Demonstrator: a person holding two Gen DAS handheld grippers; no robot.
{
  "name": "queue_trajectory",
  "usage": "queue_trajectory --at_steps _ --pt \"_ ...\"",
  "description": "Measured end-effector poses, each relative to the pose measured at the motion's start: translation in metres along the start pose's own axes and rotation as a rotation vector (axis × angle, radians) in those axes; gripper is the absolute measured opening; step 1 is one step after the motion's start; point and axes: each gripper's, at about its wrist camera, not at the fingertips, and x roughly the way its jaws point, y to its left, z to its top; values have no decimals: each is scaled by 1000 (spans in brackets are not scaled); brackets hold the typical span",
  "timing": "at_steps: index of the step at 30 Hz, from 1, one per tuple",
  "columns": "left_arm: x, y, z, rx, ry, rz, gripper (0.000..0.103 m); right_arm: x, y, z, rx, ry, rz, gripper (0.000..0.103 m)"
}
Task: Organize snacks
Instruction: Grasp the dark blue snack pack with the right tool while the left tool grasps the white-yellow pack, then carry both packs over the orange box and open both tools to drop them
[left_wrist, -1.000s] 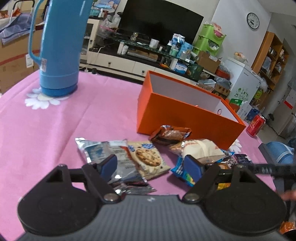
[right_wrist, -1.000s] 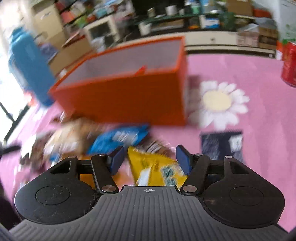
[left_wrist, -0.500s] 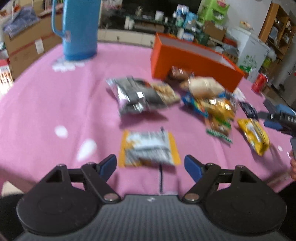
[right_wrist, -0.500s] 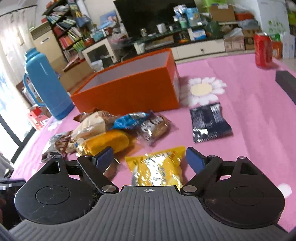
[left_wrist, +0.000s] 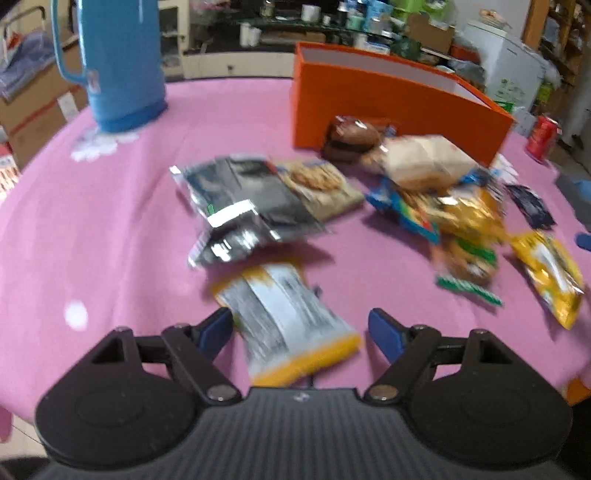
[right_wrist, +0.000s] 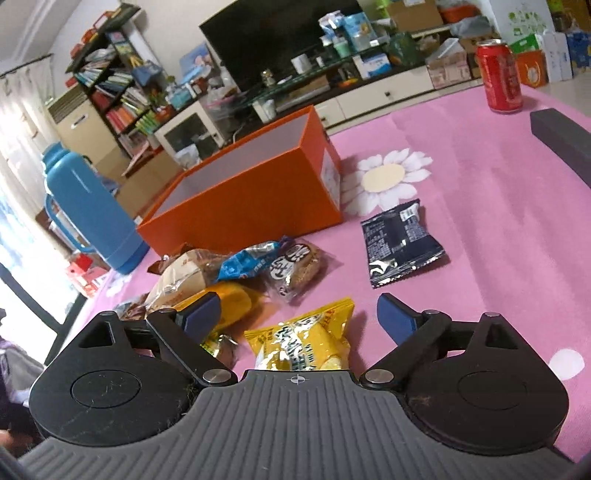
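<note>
The left tongs (left_wrist: 300, 325) gape wide around a yellow-edged packet (left_wrist: 284, 321) on the pink bench (left_wrist: 92, 221). The right tongs (right_wrist: 298, 314) gape over a yellow bag (right_wrist: 303, 341). Beyond, more snacks (right_wrist: 236, 267) lie beside the orange box (right_wrist: 251, 188).

Between the jaws lies a yellow snack packet (right_wrist: 303, 343); beyond them, an orange box (right_wrist: 251, 199) with a pale interior, on a pink daisy-patterned tablecloth (right_wrist: 480, 206).

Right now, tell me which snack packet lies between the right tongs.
The yellow packet, lying directly between the open right tongs; the dark navy packet lies farther off, alone.
</note>
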Motion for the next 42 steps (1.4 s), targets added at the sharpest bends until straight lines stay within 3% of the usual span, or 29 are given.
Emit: queue_trajectory --at_steps 4,8,16,21,24,29,34,35,36,38,39,42 --pt "-3 7 1 -96 -16 -4 81 4 -4 1 16 13 -1 82" --pt "8 -4 4 -71 -18 36 81 3 -3 4 2 -6 -23 82" --pt "9 5 -6 -6 -43 99 79 1 -23 15 -65 3 -225 82" --pt "11 7 -5 2 -50 98 80 37 4 34 -324 67 -296 81" --pt "11 7 -4 4 -50 94 80 71 7 46 -398 125 -340 68" --pt "10 6 -7 5 -58 97 81 97 -1 45 -373 186 -337 64" --pt "11 5 -8 1 -74 104 81 101 -8 45 -334 173 -336 69" --pt "11 5 -8 -1 -76 103 79 103 -9 46 -326 169 -338 71" --pt "11 5 -8 -4 -81 98 71 105 -9 47 -322 167 -341 70" --pt "8 6 -8 0 -97 84 52 106 -5 47 -328 162 -342 51" --pt "8 7 -8 1 -96 84 52 104 -2 47 -336 156 -341 40" --pt "4 9 -7 -17 -91 68 48 98 1 43 -347 153 -353 38"
